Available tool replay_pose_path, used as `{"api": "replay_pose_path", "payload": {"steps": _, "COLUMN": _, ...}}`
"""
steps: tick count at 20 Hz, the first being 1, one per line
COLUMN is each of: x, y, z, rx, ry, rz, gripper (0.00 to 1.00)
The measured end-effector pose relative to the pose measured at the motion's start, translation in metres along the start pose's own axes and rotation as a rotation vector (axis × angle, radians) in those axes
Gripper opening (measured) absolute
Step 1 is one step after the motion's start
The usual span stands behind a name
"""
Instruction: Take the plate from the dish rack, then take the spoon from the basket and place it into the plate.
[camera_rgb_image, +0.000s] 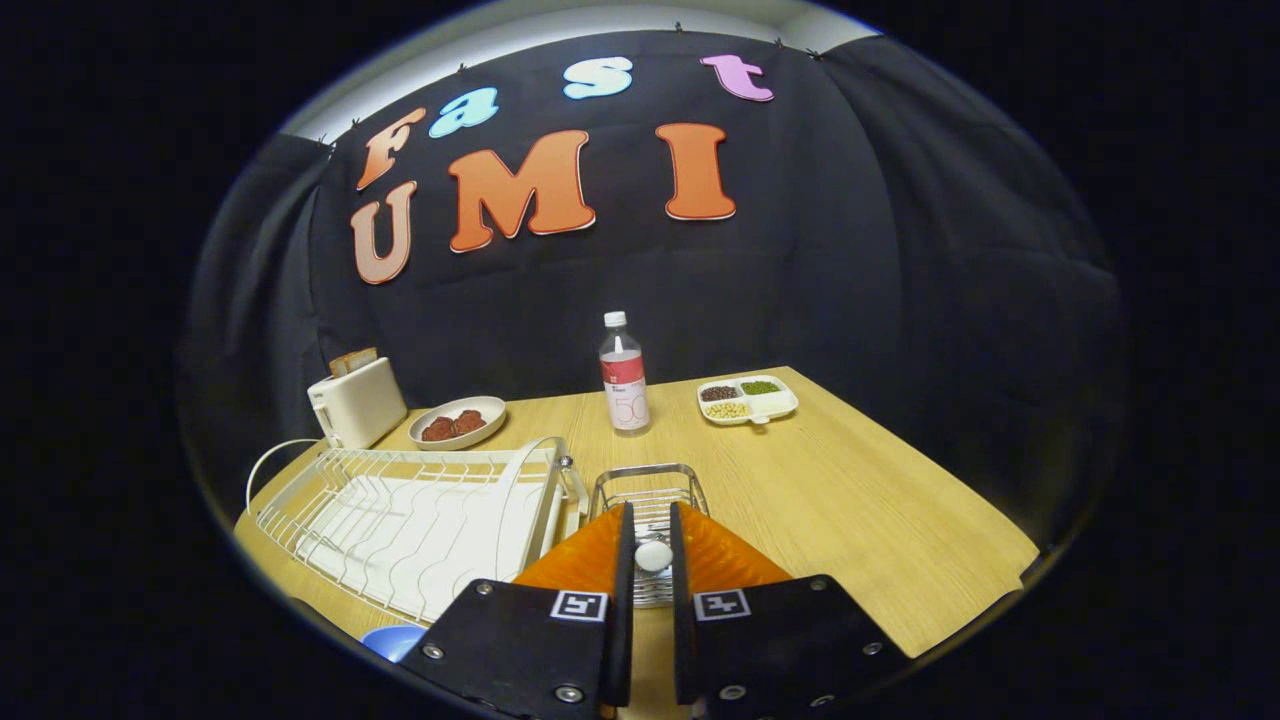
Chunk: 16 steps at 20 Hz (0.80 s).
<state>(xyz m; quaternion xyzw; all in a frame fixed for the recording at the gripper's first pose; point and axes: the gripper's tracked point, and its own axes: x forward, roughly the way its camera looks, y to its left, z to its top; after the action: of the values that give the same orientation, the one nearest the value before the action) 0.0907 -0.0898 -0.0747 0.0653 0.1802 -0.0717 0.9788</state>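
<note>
My gripper (652, 556) hangs over the wire basket (648, 482), which stands just right of the white dish rack (400, 515). Its orange fingers (590, 560) are nearly together, and a small white rounded end, apparently the spoon (653, 555), is pinched between their black pads. The rest of the spoon is hidden behind the fingers. The rack holds no dishes. A blue plate (392, 640) peeks out in front of the rack, low to the left of my gripper, and the gripper body covers most of it.
On the wooden table (880, 520), a white toaster (356, 402) stands at the back left beside a dish of brown food (458, 421). A clear bottle (623, 375) stands beyond the basket. A divided tray of beans (747, 398) sits at the back right.
</note>
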Motion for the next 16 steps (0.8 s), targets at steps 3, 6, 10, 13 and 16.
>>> {"api": "replay_pose_path", "payload": {"steps": 3, "x": 0.0, "y": 0.003, "z": 0.0, "rx": -0.005, "ry": -0.011, "rz": 0.008, "gripper": 0.12}}
{"api": "replay_pose_path", "payload": {"steps": 6, "x": -0.002, "y": 0.006, "z": 0.003, "rx": 0.011, "ry": -0.012, "rz": 0.015, "gripper": 0.09}}
{"api": "replay_pose_path", "payload": {"steps": 10, "x": -0.015, "y": 0.006, "z": 0.02, "rx": 0.002, "ry": -0.052, "rz": 0.025, "gripper": 0.09}}
{"api": "replay_pose_path", "payload": {"steps": 13, "x": -0.035, "y": 0.003, "z": 0.035, "rx": 0.0, "ry": -0.071, "rz": 0.028, "gripper": 0.09}}
{"api": "replay_pose_path", "payload": {"steps": 16, "x": -0.061, "y": 0.004, "z": 0.052, "rx": -0.02, "ry": -0.112, "rz": 0.043, "gripper": 0.09}}
